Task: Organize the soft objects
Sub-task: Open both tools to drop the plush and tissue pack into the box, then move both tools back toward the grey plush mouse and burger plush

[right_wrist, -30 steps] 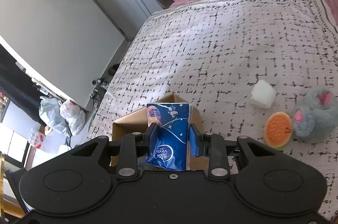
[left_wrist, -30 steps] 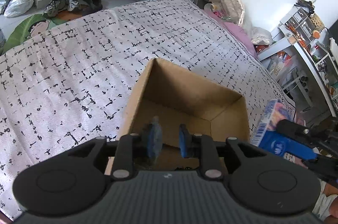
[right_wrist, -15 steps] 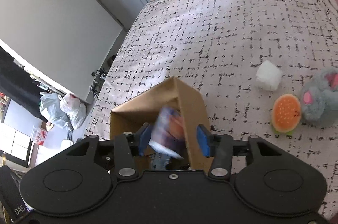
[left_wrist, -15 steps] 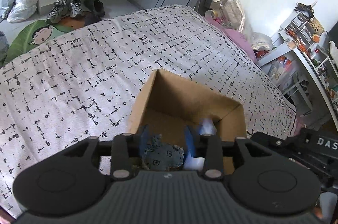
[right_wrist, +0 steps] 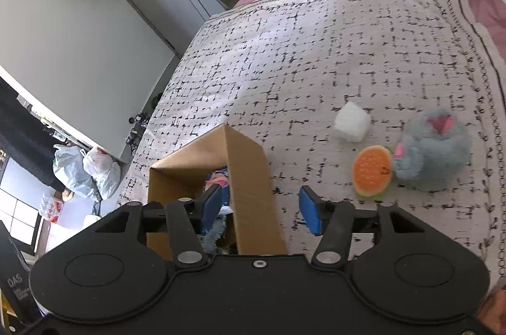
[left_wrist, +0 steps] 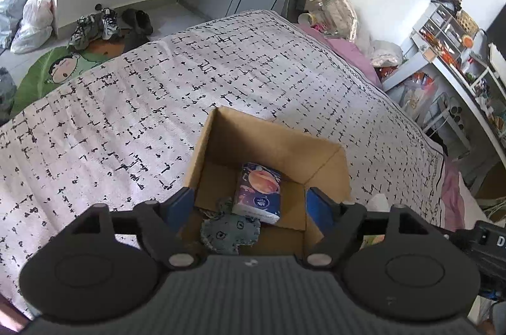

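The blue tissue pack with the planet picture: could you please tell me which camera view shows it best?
The left wrist view: the blue tissue pack with the planet picture lies fully visible inside the brown cardboard box. In the right wrist view only a sliver of the pack shows behind the box wall.

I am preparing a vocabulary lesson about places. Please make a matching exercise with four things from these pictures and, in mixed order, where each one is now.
Things:
1. tissue pack
2. white cube
3. grey plush mouse
4. shoes

Places:
A. on the floor beyond the bed
B. on the bed cover, alone, further away than the orange slice toy
C. inside the cardboard box
D. on the bed cover, touching the orange slice toy

Pairs: 1-C, 2-B, 3-D, 4-A
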Motion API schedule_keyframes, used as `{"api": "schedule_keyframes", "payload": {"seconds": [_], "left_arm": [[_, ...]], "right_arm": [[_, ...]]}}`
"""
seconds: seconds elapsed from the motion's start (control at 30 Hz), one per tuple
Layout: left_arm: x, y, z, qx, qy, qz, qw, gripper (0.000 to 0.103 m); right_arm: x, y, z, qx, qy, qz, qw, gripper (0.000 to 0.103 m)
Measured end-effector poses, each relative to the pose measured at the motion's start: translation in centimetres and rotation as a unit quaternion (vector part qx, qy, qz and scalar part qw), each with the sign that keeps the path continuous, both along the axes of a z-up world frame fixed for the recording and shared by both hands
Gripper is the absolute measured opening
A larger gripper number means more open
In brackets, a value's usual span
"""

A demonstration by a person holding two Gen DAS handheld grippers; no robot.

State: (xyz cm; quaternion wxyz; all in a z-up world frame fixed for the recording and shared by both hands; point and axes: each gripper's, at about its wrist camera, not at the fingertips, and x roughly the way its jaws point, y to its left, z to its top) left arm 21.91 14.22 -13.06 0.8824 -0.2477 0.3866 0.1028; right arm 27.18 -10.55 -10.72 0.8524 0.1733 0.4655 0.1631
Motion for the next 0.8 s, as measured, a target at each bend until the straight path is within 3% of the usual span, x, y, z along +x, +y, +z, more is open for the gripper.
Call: {"api": "schedule_keyframes", "payload": {"seconds": [0.13, 0.3, 0.43, 0.5, 0.8], "left_arm": [[0.0, -1.1, 0.5, 0.012, 0.010, -0.006, 0.9999, 0.080], [-0.2, -2.7, 1.3, 0.029, 0.022, -0.015, 0.9992, 0.083], [-0.3, -4.1, 1.9, 0.041, 0.024, -0.025, 0.9986, 0.087], [-0.4, -4.8, 2.3, 0.052, 0.024, -0.029, 0.9980, 0.090], [-0.7, -7.7, 3.4, 0.069, 0.026, -0.038, 0.9965, 0.102]], "right_arm": [[-0.4, -1.5, 0.4, -0.005, -0.006, -0.006, 1.000, 0.063], [-0.8, -3.3, 1.0, -0.006, -0.017, -0.011, 1.000, 0.081], [-1.2, -4.7, 1.1, 0.000, -0.018, -0.013, 1.000, 0.085], [-1.4, -5.4, 1.1, 0.002, -0.018, -0.013, 1.000, 0.092], [-2.3, -8.1, 1.5, -0.007, -0.038, -0.019, 0.999, 0.103]]}}
